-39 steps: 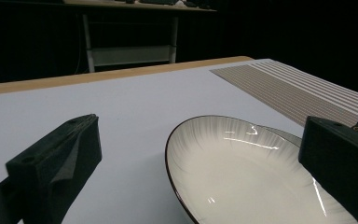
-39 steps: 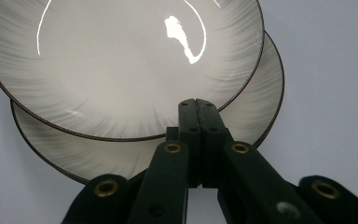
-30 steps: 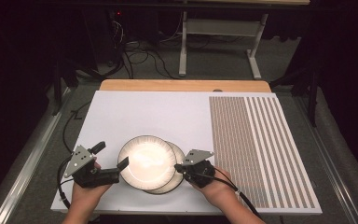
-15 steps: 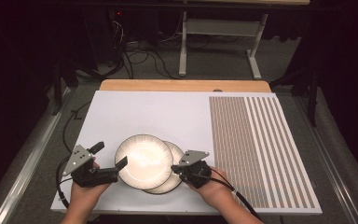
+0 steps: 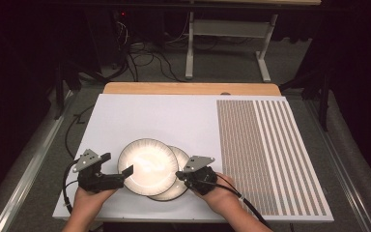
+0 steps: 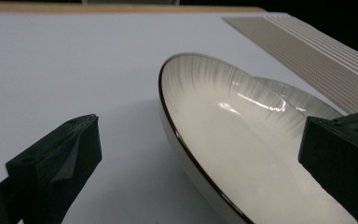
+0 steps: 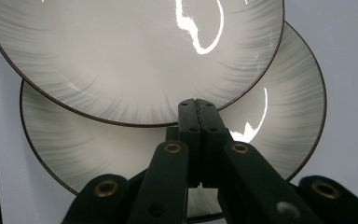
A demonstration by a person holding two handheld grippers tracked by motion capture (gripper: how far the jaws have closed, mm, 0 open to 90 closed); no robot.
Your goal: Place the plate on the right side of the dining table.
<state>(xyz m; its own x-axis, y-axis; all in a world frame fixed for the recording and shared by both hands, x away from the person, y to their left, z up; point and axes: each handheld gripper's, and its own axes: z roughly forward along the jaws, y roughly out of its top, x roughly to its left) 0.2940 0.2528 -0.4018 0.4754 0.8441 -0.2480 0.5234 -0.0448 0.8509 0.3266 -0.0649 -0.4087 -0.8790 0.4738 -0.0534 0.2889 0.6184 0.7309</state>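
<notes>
Looking down from the high view, you see 2 plates overlapping near the front edge of the white counter point(image 5: 174, 116): the upper plate point(image 5: 147, 166) sits left of and partly over the lower plate point(image 5: 176, 186). Your left tool point(image 5: 118, 169) stands at the upper plate's left rim with its jaws apart, 1 jaw over the plate's face and the other out over the counter. Your right tool point(image 5: 179, 175) sits at the right, over the lower plate, beside the upper plate's rim.

The left tool's view adds what the high view hides: the upper plate point(image 6: 223, 140) is tilted, its left rim raised off the counter, with a shadow under it, and the near jaw is clear of the rim. Whether the far jaw touches the plate, you cannot tell. The right tool's view shows its 2 jaws pressed flat together with nothing between them, tips point(image 7: 196, 105) right at the upper plate's point(image 7: 130, 51) edge above the lower plate point(image 7: 279, 116).

Open counter stretches behind and left of the plates; the striped panel point(image 5: 265, 154) lies to the right, apart from them. The front edge is close behind both hands.

Both plates are round and glossy, pale cream with grey streaks fanning toward a thin dark rim.
</notes>
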